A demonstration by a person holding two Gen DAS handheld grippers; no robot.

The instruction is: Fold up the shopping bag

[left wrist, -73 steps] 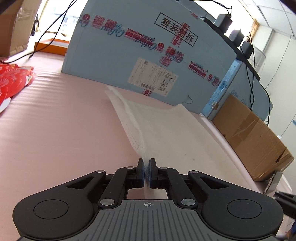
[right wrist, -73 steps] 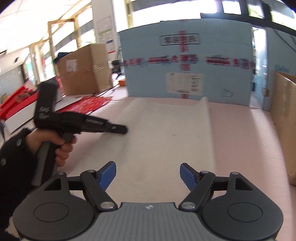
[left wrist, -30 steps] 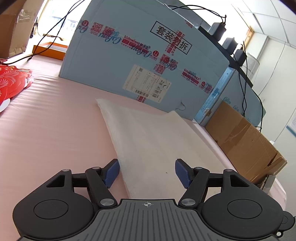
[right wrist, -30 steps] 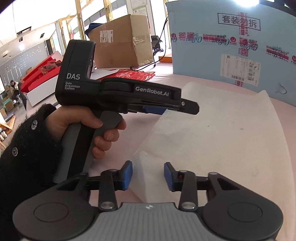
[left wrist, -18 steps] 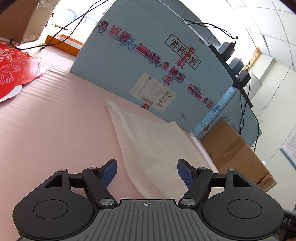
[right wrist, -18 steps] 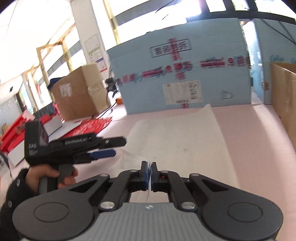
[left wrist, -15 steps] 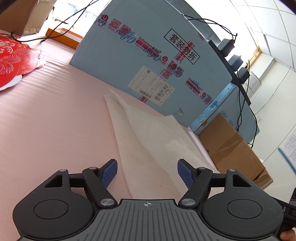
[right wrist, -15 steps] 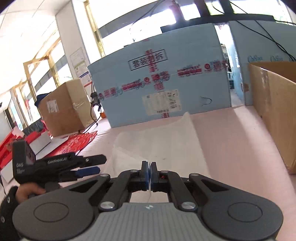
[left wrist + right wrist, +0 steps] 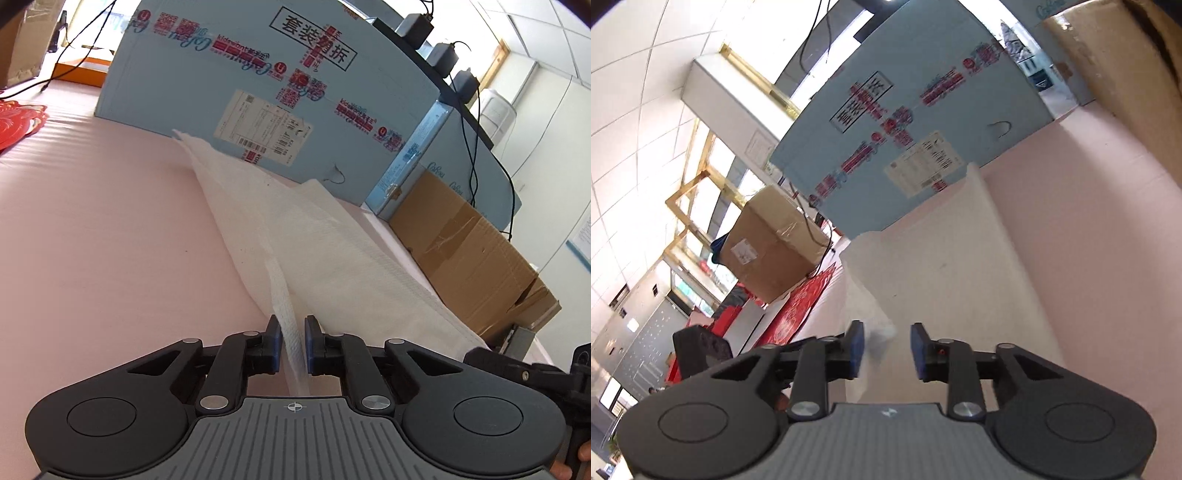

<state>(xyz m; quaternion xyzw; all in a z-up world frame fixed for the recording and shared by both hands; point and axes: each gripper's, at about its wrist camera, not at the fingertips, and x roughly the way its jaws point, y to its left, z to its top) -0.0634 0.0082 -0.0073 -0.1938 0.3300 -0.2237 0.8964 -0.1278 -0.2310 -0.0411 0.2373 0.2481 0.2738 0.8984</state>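
A white fabric shopping bag (image 9: pixel 314 236) lies on the pink table (image 9: pixel 110 229), its near edge lifted into a fold. My left gripper (image 9: pixel 293 345) has its jaws nearly closed, a narrow gap between them, with a strip of the bag's near edge standing in that gap. In the right wrist view the bag (image 9: pixel 953 280) stretches away from my right gripper (image 9: pixel 886 349), whose jaws stand apart around the bag's near corner. The right view is tilted and blurred.
A large light-blue printed carton (image 9: pixel 277 92) stands behind the bag. A brown cardboard box (image 9: pixel 472 254) lies at the table's right edge. Red paper items (image 9: pixel 18 122) lie far left. Another brown box (image 9: pixel 772 243) and red items show in the right wrist view.
My left gripper has closed from wide open to a narrow gap around the bag's edge. My right gripper has gone from shut to open and has tilted sharply.
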